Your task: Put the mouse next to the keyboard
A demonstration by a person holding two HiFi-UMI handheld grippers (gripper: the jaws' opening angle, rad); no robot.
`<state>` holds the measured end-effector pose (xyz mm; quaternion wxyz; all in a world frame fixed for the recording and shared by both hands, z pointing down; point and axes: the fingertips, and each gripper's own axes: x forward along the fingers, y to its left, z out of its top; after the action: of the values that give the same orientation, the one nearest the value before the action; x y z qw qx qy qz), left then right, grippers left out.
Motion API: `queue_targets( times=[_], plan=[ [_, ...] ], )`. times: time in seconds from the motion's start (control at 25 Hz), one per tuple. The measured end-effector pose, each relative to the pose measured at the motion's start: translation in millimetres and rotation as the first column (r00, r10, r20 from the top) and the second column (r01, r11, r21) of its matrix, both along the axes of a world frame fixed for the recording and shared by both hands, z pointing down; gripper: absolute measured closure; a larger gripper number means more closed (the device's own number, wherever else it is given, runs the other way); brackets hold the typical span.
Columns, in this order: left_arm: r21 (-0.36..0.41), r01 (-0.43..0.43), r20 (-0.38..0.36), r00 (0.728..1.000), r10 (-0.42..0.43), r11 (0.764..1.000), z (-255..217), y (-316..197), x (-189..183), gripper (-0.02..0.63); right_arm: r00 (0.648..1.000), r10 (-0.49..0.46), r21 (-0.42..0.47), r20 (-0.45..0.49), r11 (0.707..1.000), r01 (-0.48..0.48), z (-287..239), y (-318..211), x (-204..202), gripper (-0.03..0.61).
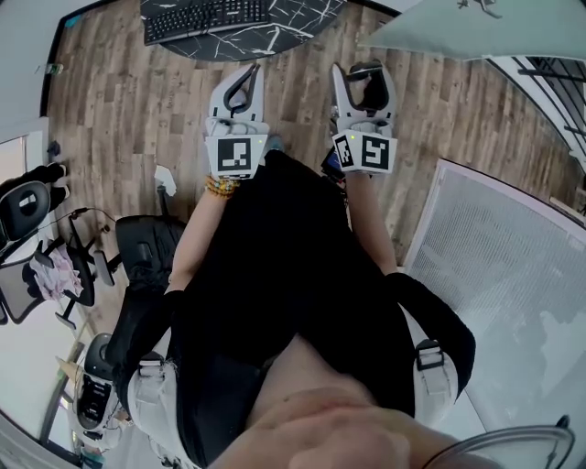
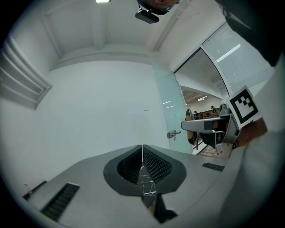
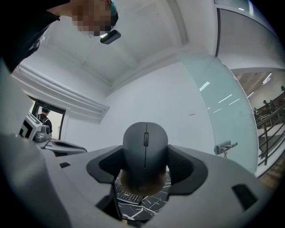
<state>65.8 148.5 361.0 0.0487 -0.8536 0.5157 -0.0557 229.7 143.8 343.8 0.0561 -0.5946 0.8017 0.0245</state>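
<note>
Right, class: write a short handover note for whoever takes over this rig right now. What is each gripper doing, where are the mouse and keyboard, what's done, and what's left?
Left gripper: shut, holding nothing.
Right gripper: shut on the mouse, held in the air over the wood floor, short of the table.
Keyboard: lies on the dark marbled table, ahead of both grippers.
Done: the mouse is in hand.
Left: carry it to the table, set it beside the keyboard, and release it.
</note>
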Motion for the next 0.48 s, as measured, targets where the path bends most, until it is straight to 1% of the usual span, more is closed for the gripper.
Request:
queue_targets(
  times=[0.16,0.32,0.48],
  plan=[
    [-0.015,-0.017,-0.011,1.0,0.017,1.0,3.4,-24.4,0.7,0.597,1.0,0.014,0.003,-0.01,1.0,-0.014,-1.3,-20.9,1.7,0.29],
    [0.011,-0.035,-0.031,0.999,0.035,0.999,-2.7,-56.0,1.4,0.597,0.999,0.037,0.005,0.0,0.999,-0.037,-3.5,-46.2,2.6,0.29],
    [0.028,-0.045,-0.032,0.998,0.046,0.999,-8.8,-92.9,-7.1,0.597,0.999,0.049,0.008,-0.003,0.999,-0.049,-6.8,-79.9,-4.1,0.29]
  ],
)
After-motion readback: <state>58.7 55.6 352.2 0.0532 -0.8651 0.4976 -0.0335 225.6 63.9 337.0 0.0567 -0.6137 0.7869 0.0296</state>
